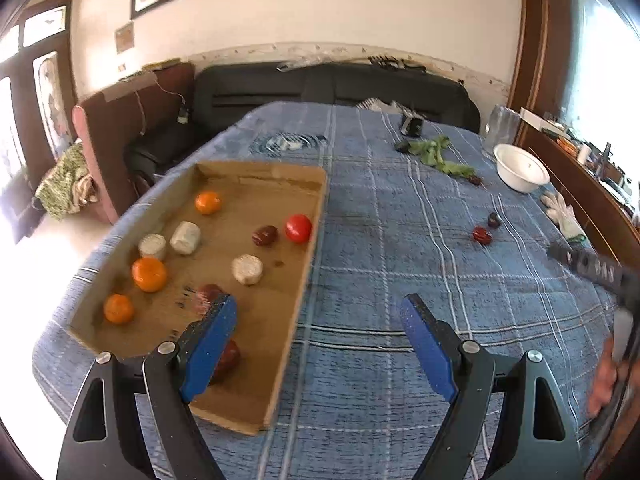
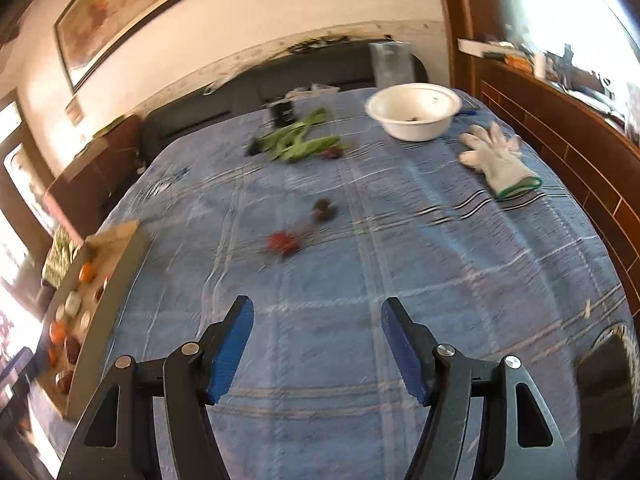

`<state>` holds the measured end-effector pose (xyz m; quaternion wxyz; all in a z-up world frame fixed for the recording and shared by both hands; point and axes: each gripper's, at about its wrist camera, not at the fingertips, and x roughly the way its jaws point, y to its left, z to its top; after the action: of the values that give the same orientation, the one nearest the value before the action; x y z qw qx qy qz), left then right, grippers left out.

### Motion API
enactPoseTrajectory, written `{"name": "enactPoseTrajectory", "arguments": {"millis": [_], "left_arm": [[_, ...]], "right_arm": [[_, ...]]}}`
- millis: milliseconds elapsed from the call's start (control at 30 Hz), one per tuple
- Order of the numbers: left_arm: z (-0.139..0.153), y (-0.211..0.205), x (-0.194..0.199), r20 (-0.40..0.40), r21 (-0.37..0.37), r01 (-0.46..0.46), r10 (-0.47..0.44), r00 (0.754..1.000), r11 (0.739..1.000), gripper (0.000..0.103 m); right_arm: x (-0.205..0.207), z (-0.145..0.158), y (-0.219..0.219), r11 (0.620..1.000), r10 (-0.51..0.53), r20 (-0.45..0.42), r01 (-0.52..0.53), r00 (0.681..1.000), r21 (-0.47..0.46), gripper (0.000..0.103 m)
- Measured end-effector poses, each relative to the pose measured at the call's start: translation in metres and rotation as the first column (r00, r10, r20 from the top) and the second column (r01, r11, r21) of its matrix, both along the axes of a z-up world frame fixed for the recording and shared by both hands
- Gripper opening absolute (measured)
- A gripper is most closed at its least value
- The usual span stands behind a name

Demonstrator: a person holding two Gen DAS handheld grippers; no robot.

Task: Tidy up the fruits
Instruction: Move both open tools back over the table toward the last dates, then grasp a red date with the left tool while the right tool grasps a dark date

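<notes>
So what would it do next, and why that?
Probably the right gripper reaches forward to the red fruit on the cloth. Both grippers are open and empty; most fruit already sits in the cardboard tray, while this one and a darker one lie loose straight ahead of it.

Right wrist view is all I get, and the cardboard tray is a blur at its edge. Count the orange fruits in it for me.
Observer: Three round orange fruits lie in the shallow brown cardboard tray, towards its left side.
Operator: Report the left hand-held gripper.
Observer: The left hand-held gripper is open and empty, roughly above the tray's right wall.
Operator: Say what lies nearest that wall.
Observer: A shiny round red fruit lies close to it, with a dark red wrinkled fruit right beside.
</notes>
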<state>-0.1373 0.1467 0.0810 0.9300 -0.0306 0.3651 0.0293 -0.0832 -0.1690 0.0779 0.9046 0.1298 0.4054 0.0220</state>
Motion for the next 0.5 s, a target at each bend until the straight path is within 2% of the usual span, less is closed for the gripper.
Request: {"name": "enactPoseTrajectory", "arguments": {"millis": [33, 100, 333, 500], "left_arm": [[-0.002, -0.004, 0.003, -0.009, -0.008, 0.017, -0.017, 1.0, 1.0, 0.083], [-0.004, -0.01, 0.007, -0.019, -0.019, 0.046, -0.047, 0.999, 0.999, 0.083], [-0.012, -0.028, 0.025, -0.066, -0.054, 0.122, -0.125, 0.99, 0.991, 0.083], [-0.018, -0.037, 0.049, -0.112, -0.096, 0.155, -0.166, 0.98, 0.983, 0.083]], "right_arm": [[0.008, 0.0, -0.004, 1.0, 0.0, 0.004, 0.0, 1.0, 0.0, 0.067], [0.028, -0.001, -0.006, 1.0, 0.012, 0.003, -0.012, 1.0, -0.019, 0.054], [0.098, -0.029, 0.008, 0.999, 0.038, -0.056, -0.039, 0.998, -0.013, 0.051], [0.13, -0.052, 0.013, 0.999, 0.028, -0.103, -0.033, 0.994, -0.041, 0.051]]}}
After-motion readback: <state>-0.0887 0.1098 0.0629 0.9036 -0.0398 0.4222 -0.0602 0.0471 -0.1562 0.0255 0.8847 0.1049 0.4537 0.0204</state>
